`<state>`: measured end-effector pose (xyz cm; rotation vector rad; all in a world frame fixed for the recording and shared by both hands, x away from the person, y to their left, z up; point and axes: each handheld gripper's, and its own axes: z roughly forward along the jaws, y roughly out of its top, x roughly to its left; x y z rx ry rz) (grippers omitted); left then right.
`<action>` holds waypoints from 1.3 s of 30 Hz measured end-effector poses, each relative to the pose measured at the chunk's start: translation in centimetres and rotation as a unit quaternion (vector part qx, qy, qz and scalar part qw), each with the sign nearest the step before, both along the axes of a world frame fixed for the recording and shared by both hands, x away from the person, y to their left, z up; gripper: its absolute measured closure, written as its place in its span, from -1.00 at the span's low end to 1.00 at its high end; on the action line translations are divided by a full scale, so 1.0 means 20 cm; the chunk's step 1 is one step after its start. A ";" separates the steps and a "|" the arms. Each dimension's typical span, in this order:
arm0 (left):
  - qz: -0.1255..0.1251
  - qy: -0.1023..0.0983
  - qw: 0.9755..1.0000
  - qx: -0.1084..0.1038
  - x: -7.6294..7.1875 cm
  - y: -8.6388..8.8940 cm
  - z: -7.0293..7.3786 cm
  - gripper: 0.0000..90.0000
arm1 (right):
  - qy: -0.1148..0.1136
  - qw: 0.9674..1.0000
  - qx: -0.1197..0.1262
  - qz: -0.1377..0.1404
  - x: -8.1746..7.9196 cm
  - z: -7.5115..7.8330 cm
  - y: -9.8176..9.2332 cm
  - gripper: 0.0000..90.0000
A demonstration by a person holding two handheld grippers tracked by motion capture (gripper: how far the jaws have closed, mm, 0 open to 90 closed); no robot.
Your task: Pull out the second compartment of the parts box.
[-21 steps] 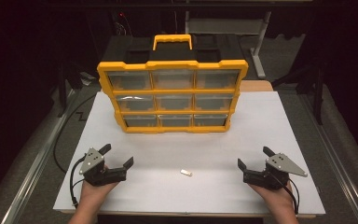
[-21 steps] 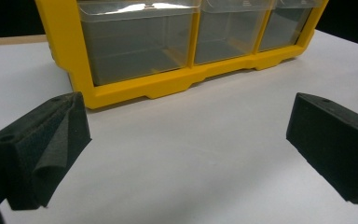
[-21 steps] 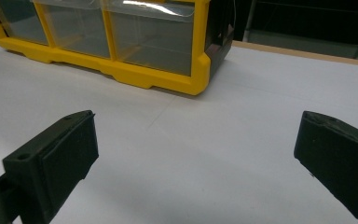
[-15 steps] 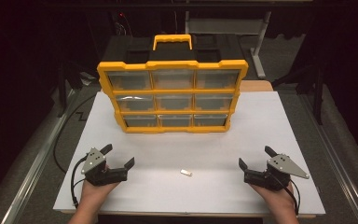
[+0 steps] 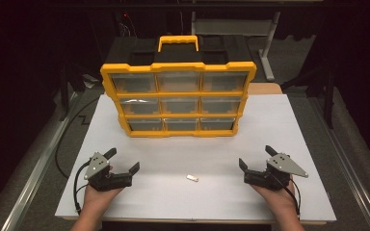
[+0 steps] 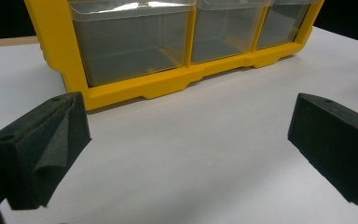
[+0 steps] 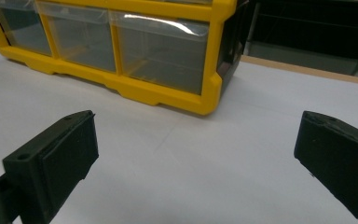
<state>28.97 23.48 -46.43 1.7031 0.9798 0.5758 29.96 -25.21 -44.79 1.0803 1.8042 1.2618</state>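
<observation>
Jaws of the left gripper [image 5: 125, 162] and right gripper [image 5: 255, 159] are held wide apart, empty. Between them, at six o'clock on the bench [image 5: 298, 125], lies a small white piece [image 5: 191, 178]; a reach and pinch seem called for. The yellow organizer [image 5: 178, 98] stands at twelve.

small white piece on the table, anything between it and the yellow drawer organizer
No, just bare white table. The high view shows nothing between the small white piece and the yellow drawer organizer.
</observation>
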 end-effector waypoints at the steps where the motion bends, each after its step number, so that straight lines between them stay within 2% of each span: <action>1: -0.001 0.002 1.000 0.000 0.00 0.00 0.00 -0.99 | -0.001 1.000 0.000 -0.001 0.03 0.00 0.02 -1.00; 8: -0.007 0.002 1.000 -0.004 0.00 0.00 0.00 -0.99 | 0.007 1.000 -0.005 0.000 0.13 0.00 0.09 -1.00; 12: -0.015 0.012 1.000 -0.006 0.00 0.00 0.00 -0.98 | 0.007 1.000 -0.007 0.002 0.21 0.00 0.14 -1.00; 14: -0.015 0.014 1.000 -0.005 0.00 0.00 0.00 -0.98 | 0.008 1.000 -0.016 -0.001 0.27 0.00 0.17 -1.00; 19: -0.024 0.016 0.999 -0.016 0.00 0.00 0.00 -0.99 | 0.014 1.000 -0.025 -0.004 0.34 -0.01 0.22 -0.99; 22: -0.023 0.014 1.000 -0.011 0.00 0.00 0.00 -0.99 | 0.015 0.999 -0.034 -0.010 0.38 -0.02 0.23 -0.99; 24: -0.021 0.011 1.000 -0.010 0.00 -0.01 0.00 -0.99 | 0.021 0.999 -0.039 -0.011 0.39 -0.03 0.23 -0.99; 33: -0.012 0.004 1.000 -0.018 0.00 0.00 0.00 -0.99 | 0.015 0.997 -0.070 -0.010 0.36 -0.02 0.23 -1.00; 37: -0.012 0.004 1.000 -0.025 0.00 0.01 0.00 -0.99 | 0.014 0.997 -0.074 -0.007 0.34 -0.01 0.21 -1.00; 39: -0.007 -0.001 1.000 -0.020 0.00 0.01 0.00 -0.99 | 0.022 0.997 -0.079 -0.006 0.32 -0.01 0.20 -1.00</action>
